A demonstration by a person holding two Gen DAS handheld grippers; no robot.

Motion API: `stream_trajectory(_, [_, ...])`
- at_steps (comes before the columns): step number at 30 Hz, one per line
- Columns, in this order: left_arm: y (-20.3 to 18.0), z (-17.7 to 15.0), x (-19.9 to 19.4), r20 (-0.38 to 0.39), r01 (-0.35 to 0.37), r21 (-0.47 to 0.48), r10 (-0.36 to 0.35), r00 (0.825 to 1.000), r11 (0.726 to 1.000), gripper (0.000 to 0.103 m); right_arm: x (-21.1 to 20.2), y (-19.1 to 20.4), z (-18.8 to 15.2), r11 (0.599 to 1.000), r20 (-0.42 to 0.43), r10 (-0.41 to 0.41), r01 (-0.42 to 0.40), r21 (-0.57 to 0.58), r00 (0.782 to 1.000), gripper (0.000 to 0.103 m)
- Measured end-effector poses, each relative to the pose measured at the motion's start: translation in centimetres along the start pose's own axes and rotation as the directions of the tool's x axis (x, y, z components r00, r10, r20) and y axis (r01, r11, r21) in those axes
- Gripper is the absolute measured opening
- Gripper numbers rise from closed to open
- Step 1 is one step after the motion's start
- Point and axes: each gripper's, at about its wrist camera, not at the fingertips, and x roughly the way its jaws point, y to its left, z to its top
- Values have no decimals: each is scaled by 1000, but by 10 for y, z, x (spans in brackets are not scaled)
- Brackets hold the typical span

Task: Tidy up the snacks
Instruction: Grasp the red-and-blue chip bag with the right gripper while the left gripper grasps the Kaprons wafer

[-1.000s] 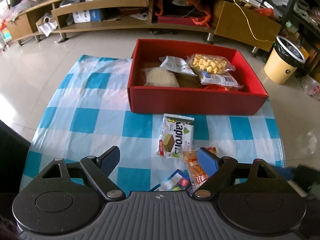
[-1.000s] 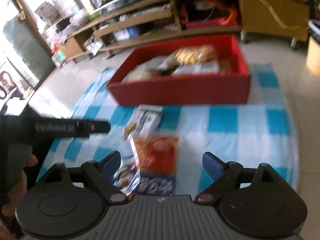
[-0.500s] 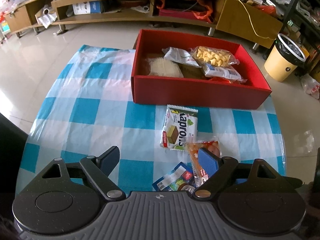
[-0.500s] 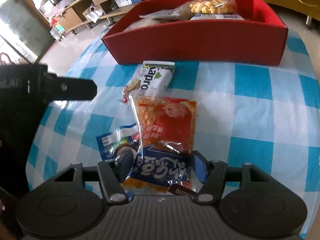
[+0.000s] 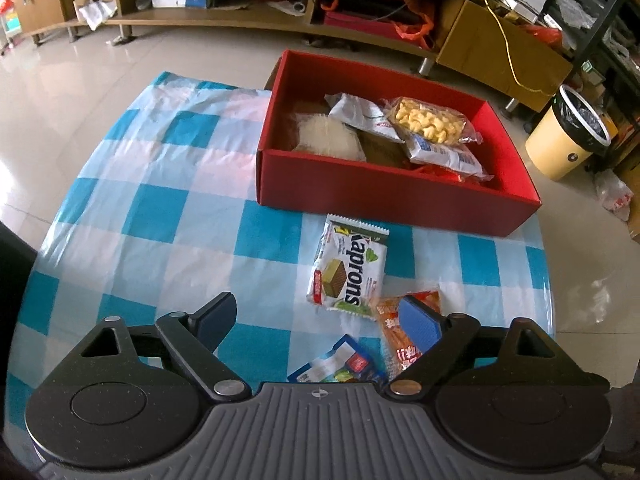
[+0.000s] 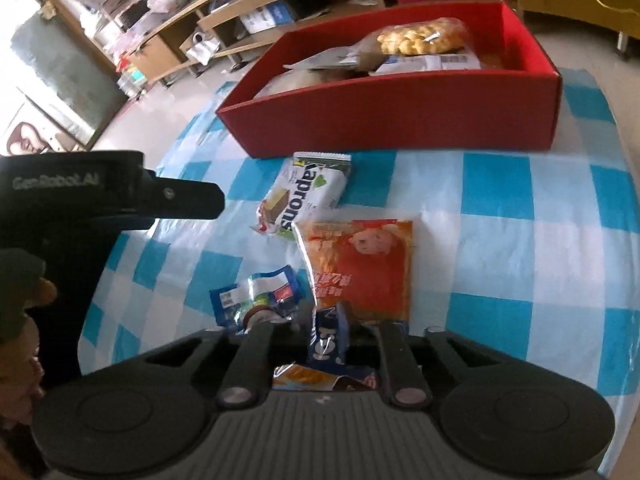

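Ahead of both your claws the checked tablecloth (image 5: 168, 184) covers the table, and at its far side sits the red box (image 5: 392, 200). Several snacks already lie in it: a clear bag of yellow puffs (image 5: 430, 122), a pale bag of noodles (image 5: 328, 140) and a couple of white packets. That part of the tidying looks done.

Three packets are left on the cloth, all on your side of the box. The white wafer pack (image 5: 350, 270) lies just beyond your left claw's right finger, near the box's front wall. The small blue packet (image 6: 256, 294) sits just left of your right claw's tips. The orange snack bag (image 6: 360, 264) stretches straight forward from your right claw.

Your right claw (image 6: 328, 340) is clenched on the near edge of that orange bag; the blue-printed end is crumpled up between the jaws, while the rest of the bag seems to rest flat on the cloth. Lifting it and carrying it over the front wall looks like the step in hand.

Your left claw (image 5: 320, 316) stands released, its jaws opening, with only bare cloth and the edges of the packets beneath it.
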Motion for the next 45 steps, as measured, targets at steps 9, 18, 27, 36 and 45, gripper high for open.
stream_trajectory(9, [0,0,1,-10,15,2,-15,1000,1000,92,25,0,0,997,-5,-69,69,-44,998,75])
stream_trajectory(18, [7,2,1,-16,31,-31,-32,999,999,93,24,-25,3,987,46,93,-99,129,995,101])
stream_trajectory(27, [-1,0,4,-28,24,-16,-25,999,1000,93,39,17,1,989,-28,-78,74,-124,997,101])
stream_trajectory(36, [-15,16,20,-24,6,5,-6,1000,1000,96,20,13,2,984,38,-86,91,-154,996,39])
stream_trajectory(45, [-30,27,65,-78,-30,47,34,996,998,96,-12,2,0,978,76,-138,148,-146,988,39])
